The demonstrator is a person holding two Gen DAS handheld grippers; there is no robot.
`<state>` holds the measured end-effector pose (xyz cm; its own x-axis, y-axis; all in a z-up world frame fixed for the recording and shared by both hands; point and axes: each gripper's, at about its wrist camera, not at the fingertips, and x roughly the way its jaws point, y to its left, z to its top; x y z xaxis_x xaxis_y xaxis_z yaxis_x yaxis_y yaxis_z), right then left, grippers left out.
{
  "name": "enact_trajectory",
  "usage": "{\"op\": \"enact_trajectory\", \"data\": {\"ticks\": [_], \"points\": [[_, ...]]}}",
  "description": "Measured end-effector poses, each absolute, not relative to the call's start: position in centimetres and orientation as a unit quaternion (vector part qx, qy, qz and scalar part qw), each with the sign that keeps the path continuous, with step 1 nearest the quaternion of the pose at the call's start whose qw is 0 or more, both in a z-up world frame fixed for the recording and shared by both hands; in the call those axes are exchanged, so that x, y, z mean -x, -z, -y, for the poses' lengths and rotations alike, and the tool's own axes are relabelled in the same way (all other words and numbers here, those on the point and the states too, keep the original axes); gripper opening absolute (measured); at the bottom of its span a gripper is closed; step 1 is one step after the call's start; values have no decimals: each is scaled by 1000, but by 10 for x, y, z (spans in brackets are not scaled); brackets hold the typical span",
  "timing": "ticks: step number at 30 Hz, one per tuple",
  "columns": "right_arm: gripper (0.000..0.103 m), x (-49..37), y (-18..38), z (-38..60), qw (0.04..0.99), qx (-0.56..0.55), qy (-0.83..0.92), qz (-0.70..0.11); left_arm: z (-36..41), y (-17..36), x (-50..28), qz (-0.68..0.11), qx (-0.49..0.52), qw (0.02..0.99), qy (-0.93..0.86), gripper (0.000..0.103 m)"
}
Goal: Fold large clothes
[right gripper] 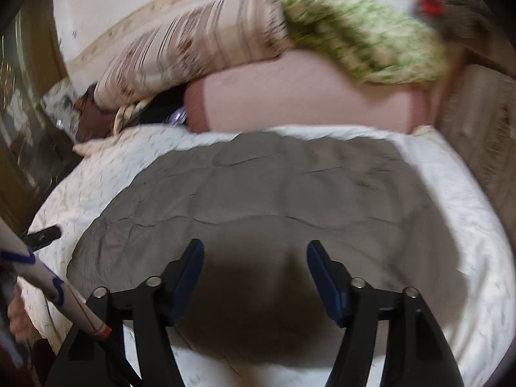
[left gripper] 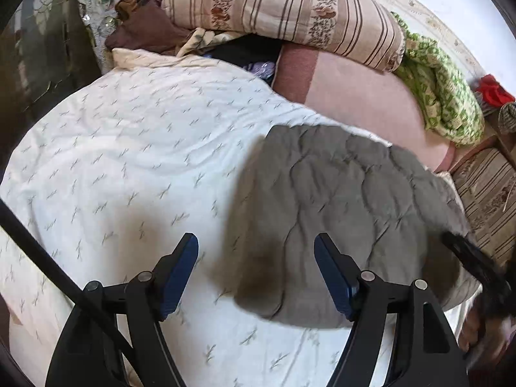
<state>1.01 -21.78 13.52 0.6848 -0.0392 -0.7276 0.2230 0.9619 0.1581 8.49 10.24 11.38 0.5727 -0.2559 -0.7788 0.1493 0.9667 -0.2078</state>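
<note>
On the bed (left gripper: 96, 148), covered by a white sheet sprinkled with small grey sprigs, one grey quilted garment (left gripper: 338, 206) lies flat toward the right half, folded to a compact block with a rounded near edge. In the left wrist view its left edge runs just beyond the gap between the fingers, and a broad stretch of bare sheet lies open to the left of it. In the blurred right wrist view the same garment (right gripper: 258, 187) fills the middle, with a band of white sheet around its left, far and right edges. The left gripper (left gripper: 256, 258) hangs above the garment's near left corner, its two blue-padded fingers (left gripper: 180, 274) standing wide apart with nothing between them. The right gripper (right gripper: 254, 264) hangs above the garment's near edge, its fingers (right gripper: 325, 283) likewise wide and empty. Along the far side of the bed the room is crowded: one pink bolster (left gripper: 364, 96), one striped floral pillow (left gripper: 290, 13) resting on it, one green-and-white knitted blanket (left gripper: 441, 96) draped at its right end, and one brown cloth (left gripper: 148, 25) at the left. A striped cushion (left gripper: 487, 193) borders the bed on the right.
</note>
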Motion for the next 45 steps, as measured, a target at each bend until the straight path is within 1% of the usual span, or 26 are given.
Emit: {"op": "enact_trajectory", "data": {"ticks": [3, 5, 7, 8, 11, 15, 19, 22, 26, 30, 33, 36, 38, 45], "points": [[70, -51, -104, 204, 899, -78, 81, -423, -103, -97, -72, -456, 64, 879, 125, 73], [72, -64, -85, 202, 896, -55, 95, -429, -100, -85, -67, -460, 62, 876, 132, 73], [74, -69, -74, 206, 896, -54, 100, -429, -92, -72, -69, -470, 47, 872, 128, 74], [74, -68, -72, 207, 898, -59, 101, -425, -90, -67, -71, -471, 40, 872, 124, 74], [74, -61, -72, 210, 899, -61, 103, -422, -81, -54, -86, -470, 26, 875, 109, 81], [74, -65, -72, 212, 898, -73, 113, -419, -76, -50, -113, -466, 24, 878, 108, 82], [74, -66, -73, 210, 899, -72, 120, -415, -71, -58, -131, -462, 19, 882, 97, 82], [75, -66, -73, 207, 903, -54, 121, -409, -72, -70, -125, -459, 21, 884, 89, 82], [75, -50, -96, 206, 909, -49, 120, -396, -74, -99, -92, -427, -3, 902, 61, 82], [76, -16, -118, 215, 918, -44, 143, -368, -73, -119, -68, -414, 1, 909, 57, 82], [76, 5, -114, 237, 909, -61, 174, -375, -69, -129, -54, -412, 4, 909, 66, 82], [77, 15, -91, 267, 885, -94, 197, -411, -63, -140, -39, -402, -6, 913, 70, 82], [77, 21, -84, 279, 880, -120, 185, -420, -60, -146, -29, -394, -14, 917, 67, 82], [78, 59, -116, 275, 895, -116, 192, -385, -55, -161, -4, -380, -29, 922, 61, 82]]}}
